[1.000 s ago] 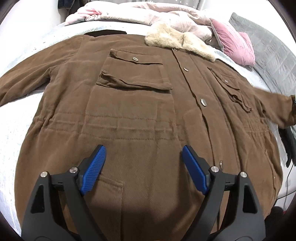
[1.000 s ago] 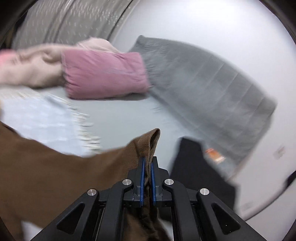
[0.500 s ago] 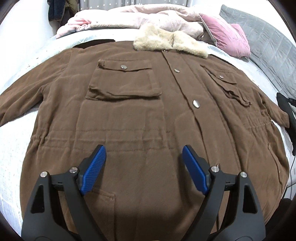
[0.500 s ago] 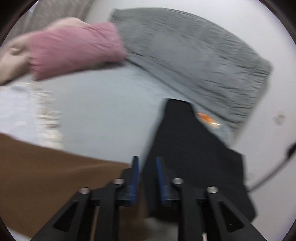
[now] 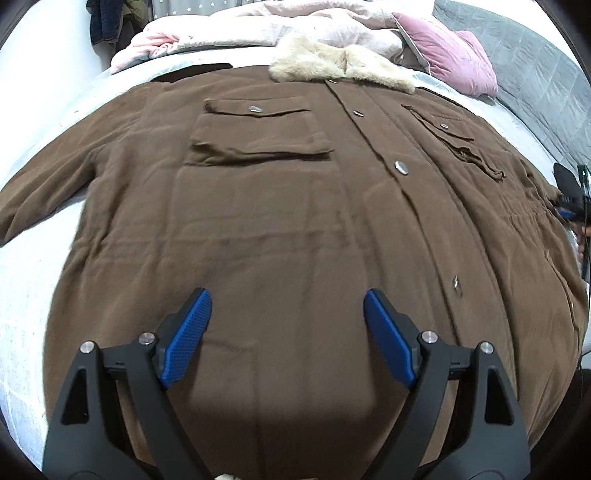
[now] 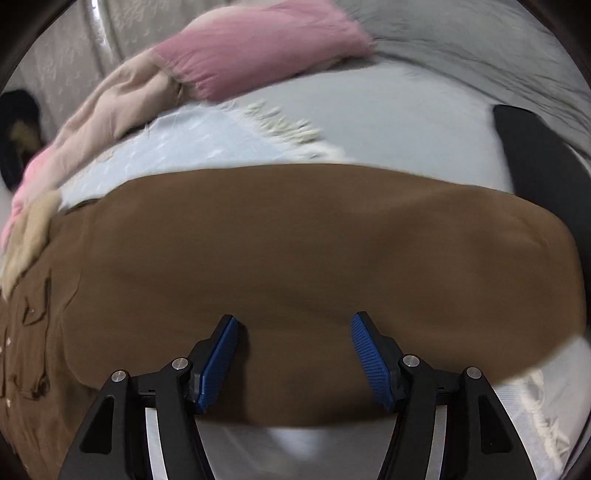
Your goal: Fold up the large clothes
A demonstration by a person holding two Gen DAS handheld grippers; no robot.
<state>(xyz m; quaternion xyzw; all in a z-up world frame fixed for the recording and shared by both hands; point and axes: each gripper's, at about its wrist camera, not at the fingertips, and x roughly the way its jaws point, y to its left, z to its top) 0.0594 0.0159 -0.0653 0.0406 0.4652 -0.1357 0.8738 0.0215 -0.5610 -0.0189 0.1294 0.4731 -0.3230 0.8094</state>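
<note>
A large brown jacket [image 5: 280,229] with a beige fur collar [image 5: 340,66] lies flat, front up, on a white bed [image 5: 33,280]. My left gripper [image 5: 287,314] is open and empty above the lower front of the jacket. My right gripper [image 6: 293,341] is open and empty over the jacket's right sleeve [image 6: 314,251], which lies spread on the bed. The right gripper also shows at the far right edge of the left wrist view [image 5: 570,206].
A pink pillow [image 5: 450,55] and pale pink bedding [image 5: 258,29] lie at the head of the bed. A grey quilt [image 5: 535,74] is at the right. A black cloth [image 6: 535,158] lies beyond the sleeve end. Dark clothes [image 5: 107,26] hang at the back left.
My right gripper let go of the sleeve cuff, opened wide and moved back over the sleeve. The left gripper drifted forward over the jacket and stayed open.
</note>
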